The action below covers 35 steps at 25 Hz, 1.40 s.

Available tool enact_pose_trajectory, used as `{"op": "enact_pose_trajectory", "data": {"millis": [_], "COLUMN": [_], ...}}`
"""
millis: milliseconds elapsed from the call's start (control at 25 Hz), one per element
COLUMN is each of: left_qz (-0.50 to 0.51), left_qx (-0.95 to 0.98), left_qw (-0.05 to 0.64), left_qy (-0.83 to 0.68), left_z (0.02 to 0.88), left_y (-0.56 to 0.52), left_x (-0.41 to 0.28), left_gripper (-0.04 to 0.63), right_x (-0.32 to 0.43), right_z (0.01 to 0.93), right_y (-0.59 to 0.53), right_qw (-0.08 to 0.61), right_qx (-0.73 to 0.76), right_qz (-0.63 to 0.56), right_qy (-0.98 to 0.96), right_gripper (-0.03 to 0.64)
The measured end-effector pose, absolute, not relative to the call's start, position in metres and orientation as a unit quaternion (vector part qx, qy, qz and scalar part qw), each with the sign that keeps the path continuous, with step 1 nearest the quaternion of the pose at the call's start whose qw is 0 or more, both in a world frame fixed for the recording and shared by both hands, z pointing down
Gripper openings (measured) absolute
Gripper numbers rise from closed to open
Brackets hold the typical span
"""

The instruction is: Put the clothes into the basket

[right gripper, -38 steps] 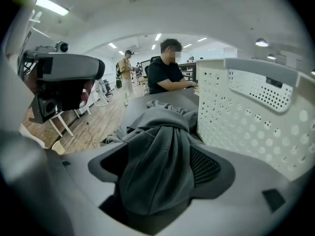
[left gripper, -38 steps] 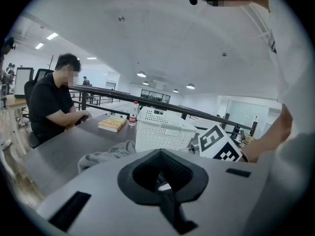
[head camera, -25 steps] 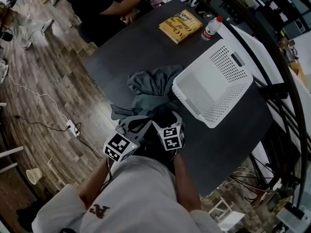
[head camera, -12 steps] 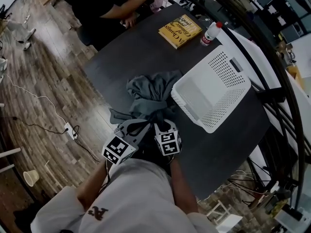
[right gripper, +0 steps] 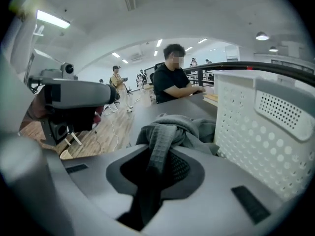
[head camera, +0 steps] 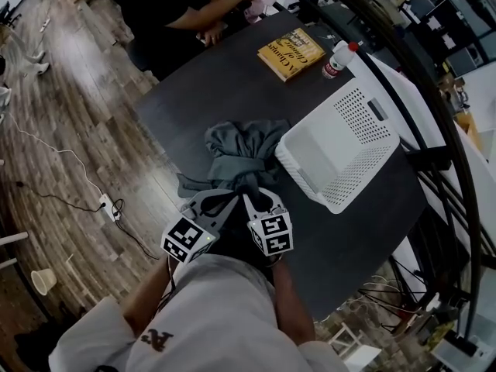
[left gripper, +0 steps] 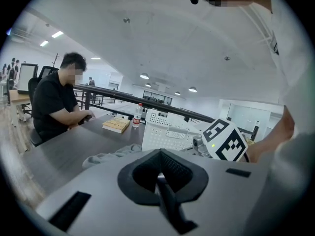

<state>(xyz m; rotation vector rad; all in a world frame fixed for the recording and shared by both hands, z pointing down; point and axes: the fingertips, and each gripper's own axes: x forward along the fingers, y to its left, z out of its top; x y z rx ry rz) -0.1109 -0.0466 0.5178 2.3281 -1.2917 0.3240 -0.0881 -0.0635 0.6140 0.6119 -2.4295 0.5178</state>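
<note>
Grey clothes (head camera: 244,149) crumpled on table (head camera: 201,91) (near fold raised), against white perforated basket (head camera: 364,122), upright at right.

**A:** What do I enter under location type?

**B:** From my console I enter it as an open-plan office. Items in support:
- wood-plank floor (head camera: 70,130)
- long dark table (head camera: 225,91) beside a black railing (left gripper: 147,102)
- seated person (right gripper: 172,80) working at its far end
- office chair (left gripper: 32,95) and monitor (left gripper: 27,77) behind them

**A:** Ceiling?

**B:** White, with round recessed lights (left gripper: 144,76) and strip lights (right gripper: 51,19). I also list:
- people standing (right gripper: 117,85) farther back
- a power strip (head camera: 105,205) with a loose cable on the floor
- a book (head camera: 291,51) and a water bottle (head camera: 339,59) on the table
</note>
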Motion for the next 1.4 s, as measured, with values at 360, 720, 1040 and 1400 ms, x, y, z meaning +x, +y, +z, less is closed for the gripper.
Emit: {"op": "enact_pose_trajectory", "data": {"millis": [360, 720, 1040, 1400], "left_qz": [0.102, 0.087, 0.068, 0.049], "left_qx": [0.838, 0.84, 0.837, 0.845], "left_qw": [0.204, 0.167, 0.133, 0.104], "left_qy": [-0.496, -0.509, -0.526, -0.522], "left_z": [0.489, 0.444, 0.396, 0.344], "left_y": [-0.045, -0.037, -0.031, -0.027], "left_x": [-0.12, -0.119, -0.122, -0.099], "left_gripper": [-0.006, -0.006, -0.006, -0.006], "right_x": [-0.105, -0.115, -0.119, -0.09], "right_z": [0.546, 0.478, 0.414, 0.353], "right_y": [-0.065, -0.057, -0.054, -0.062], "right_qw": [0.211, 0.147, 0.085, 0.022], "right_qx": [0.217, 0.202, 0.192, 0.217], "right_qz": [0.157, 0.111, 0.063, 0.026], "right_qy": [-0.94, -0.962, -0.976, -0.976], "right_gripper": [0.069, 0.069, 0.069, 0.069]}}
